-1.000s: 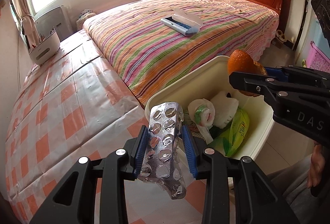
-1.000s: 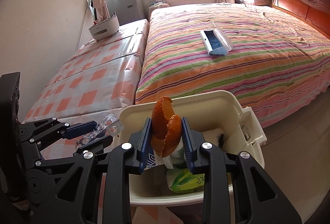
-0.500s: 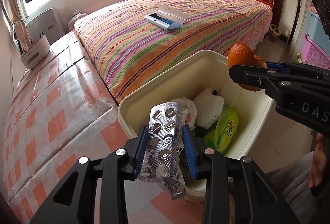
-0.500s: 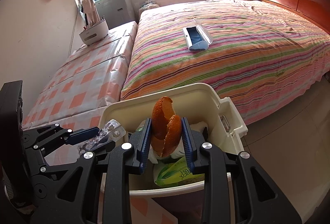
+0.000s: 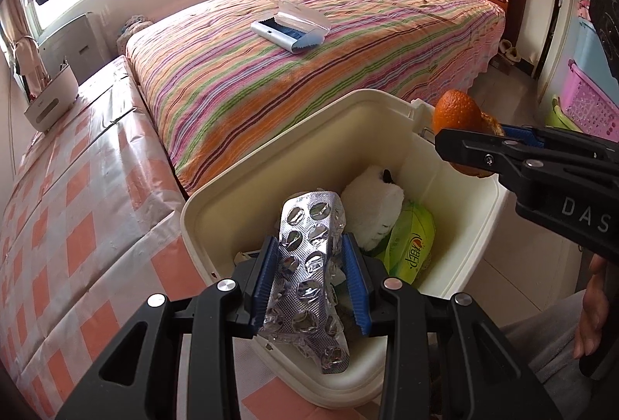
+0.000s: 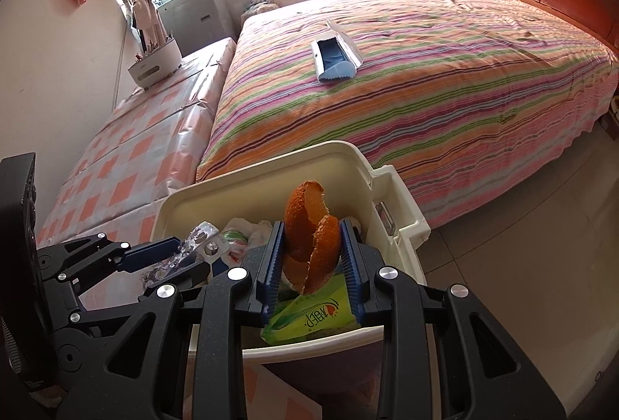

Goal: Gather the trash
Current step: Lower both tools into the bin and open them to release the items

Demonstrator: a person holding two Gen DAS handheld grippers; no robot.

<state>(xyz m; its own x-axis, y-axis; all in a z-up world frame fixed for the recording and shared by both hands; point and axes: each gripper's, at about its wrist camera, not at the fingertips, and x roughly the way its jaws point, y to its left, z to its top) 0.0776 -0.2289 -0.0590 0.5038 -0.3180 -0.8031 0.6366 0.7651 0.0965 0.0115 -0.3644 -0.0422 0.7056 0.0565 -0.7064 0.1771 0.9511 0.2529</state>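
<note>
Here, two black hand-held grippers with blue ribbed pads are held over an open cream plastic trash bin (image 5: 460, 211) that stands beside a bed.

The left hand-held gripper (image 5: 311, 277) is clamped on a silver foil blister pack of emptied pill pockets (image 5: 309, 273). The pack is gripped by its long edges, standing roughly upright, with its crumpled lower end hanging below the pads. It is held above the near left part of the bin's opening. In the right wrist view the same pack (image 6: 201, 244) is seen at the bin's left rim (image 6: 216, 188).

The right hand-held gripper (image 6: 312, 261) is closed on a curled piece of orange peel (image 6: 309, 238), pinched between the two pads, with its tip rising above them. The peel is held over the bin's opening, near the right side. In the left wrist view the peel (image 5: 454, 110) is partly hidden behind the right hand-held gripper (image 5: 479, 145).

Inside the bin, a green printed plastic wrapper (image 5: 412, 246) is seen beside a crumpled white wad of paper (image 5: 371, 207).

On the bed, covered with a multicoloured striped blanket (image 6: 445, 91), an open pale blue case with a clear lid (image 6: 334, 58) is lying. Left of the bed, a desk covered with an orange and white checked cloth (image 5: 77, 207) is seen, with a white container (image 5: 50, 99) at its far end.
</note>
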